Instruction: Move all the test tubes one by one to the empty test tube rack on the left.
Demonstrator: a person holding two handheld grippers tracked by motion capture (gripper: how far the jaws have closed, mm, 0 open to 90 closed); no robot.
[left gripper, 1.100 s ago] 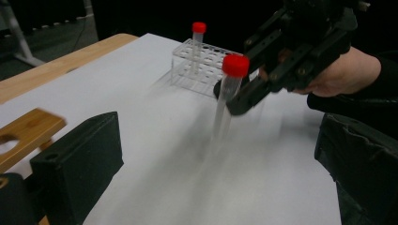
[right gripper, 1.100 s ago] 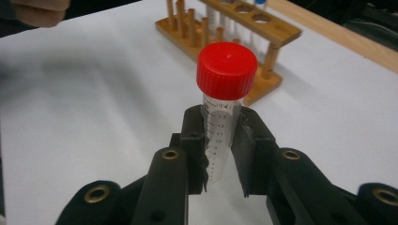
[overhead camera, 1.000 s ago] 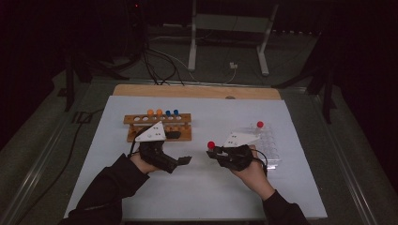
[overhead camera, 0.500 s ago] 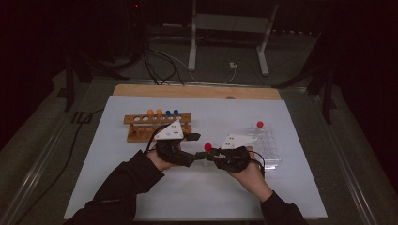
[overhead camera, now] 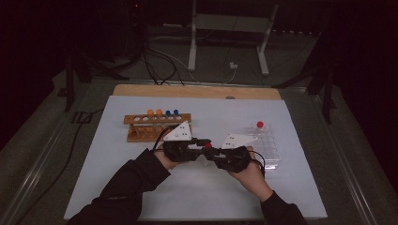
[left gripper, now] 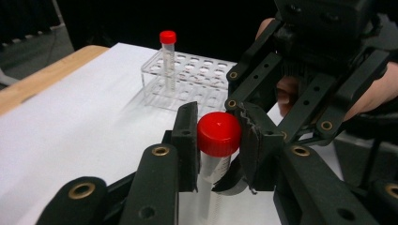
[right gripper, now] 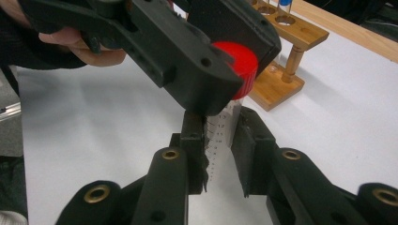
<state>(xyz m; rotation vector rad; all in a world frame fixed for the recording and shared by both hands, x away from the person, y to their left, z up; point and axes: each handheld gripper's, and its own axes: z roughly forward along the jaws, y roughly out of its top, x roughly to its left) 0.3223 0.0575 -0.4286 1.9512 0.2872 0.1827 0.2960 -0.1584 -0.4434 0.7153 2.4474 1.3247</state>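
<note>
Dark room; cables and a metal stand on the floor behind the table. White sheet (overhead camera: 141,187) covers the tabletop, a wooden edge showing at the far side.

Wooden rack (overhead camera: 152,129) left of centre on the sheet, holding tubes with orange and blue caps. Clear plastic rack (overhead camera: 270,147) to the right, one red-capped tube (overhead camera: 259,126) standing upright in a far corner.

Both grippers meet nose to nose over the middle of the sheet, between the two racks, above the surface. A second tube (left gripper: 216,154) with a red cap is held upright between them.

Left gripper (left gripper: 218,140): jaws nearly closed, pressing either side of the red cap. Right gripper (right gripper: 218,140): jaws narrowly parted, set around the tube's clear graduated body just under the cap; left pad appears to touch it, a thin gap may remain at the other pad, so full grip cannot be confirmed.

Hands in dark sleeves come in from the near edge.
</note>
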